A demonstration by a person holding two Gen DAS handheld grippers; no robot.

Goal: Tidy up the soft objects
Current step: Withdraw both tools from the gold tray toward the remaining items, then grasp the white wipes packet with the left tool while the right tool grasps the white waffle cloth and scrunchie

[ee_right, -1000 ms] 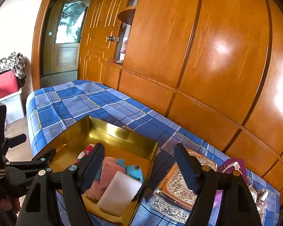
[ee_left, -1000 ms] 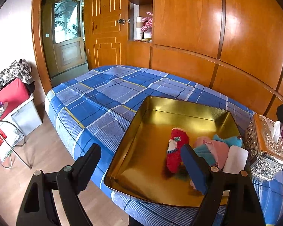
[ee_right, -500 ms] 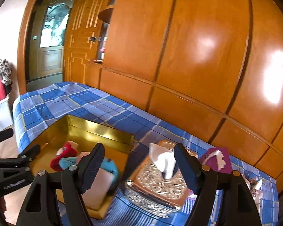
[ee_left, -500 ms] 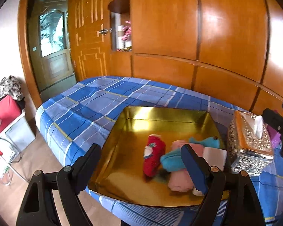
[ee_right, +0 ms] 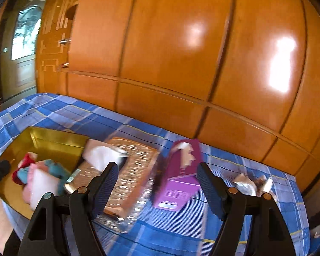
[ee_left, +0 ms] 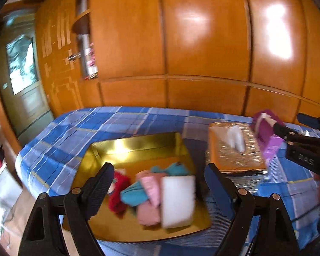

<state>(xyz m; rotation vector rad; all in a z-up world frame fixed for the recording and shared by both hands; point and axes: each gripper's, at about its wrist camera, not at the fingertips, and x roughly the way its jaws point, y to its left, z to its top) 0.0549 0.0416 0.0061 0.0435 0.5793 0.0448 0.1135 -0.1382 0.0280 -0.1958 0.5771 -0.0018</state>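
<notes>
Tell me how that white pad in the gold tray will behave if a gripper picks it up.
The white pad looks like a thick foam block with rounded corners, so it is probably light and would squash somewhat under the pads. It leans on the pink cloth in the gold tray, so lifting it may drag or shift that cloth. Its matte face suggests little slipping, though blur limits certainty.

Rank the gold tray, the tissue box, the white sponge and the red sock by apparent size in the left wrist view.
1. gold tray, largest by far
2. tissue box
3. white sponge, though it lies nearer the camera, which flatters it
4. red sock, smallest, partly hidden behind a finger
</notes>
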